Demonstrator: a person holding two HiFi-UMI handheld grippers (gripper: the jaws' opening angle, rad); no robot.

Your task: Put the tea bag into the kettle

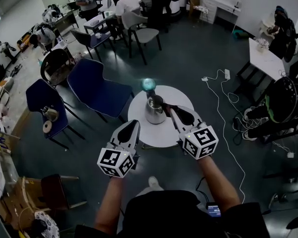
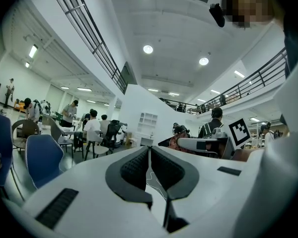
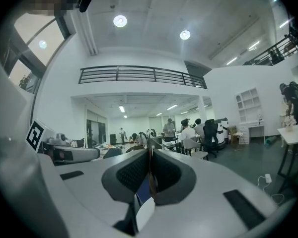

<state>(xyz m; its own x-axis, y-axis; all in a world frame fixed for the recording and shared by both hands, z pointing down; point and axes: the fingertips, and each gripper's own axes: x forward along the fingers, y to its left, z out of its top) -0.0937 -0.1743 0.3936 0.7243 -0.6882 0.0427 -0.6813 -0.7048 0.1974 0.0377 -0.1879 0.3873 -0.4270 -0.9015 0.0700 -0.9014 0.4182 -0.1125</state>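
A steel kettle [image 1: 155, 110] stands open-topped on a small round white table [image 1: 179, 96], with a teal round object [image 1: 148, 84] just behind it. My right gripper [image 1: 170, 109] is at the kettle's right rim, shut on a thin brownish tea bag [image 3: 150, 175] that shows only as a sliver between the pads. That gripper [image 3: 150, 166] points up and away, so its view misses the kettle. My left gripper [image 1: 134, 125] hovers at the table's near left edge; in its own view the left gripper [image 2: 149, 155] has its jaws together with nothing between them.
Two blue chairs [image 1: 97, 88] [image 1: 42, 95] stand left of the table. A white cable and power strip [image 1: 227, 74] lie on the floor to the right, near a white desk [image 1: 263, 58]. People sit at tables at the back [image 1: 126, 4].
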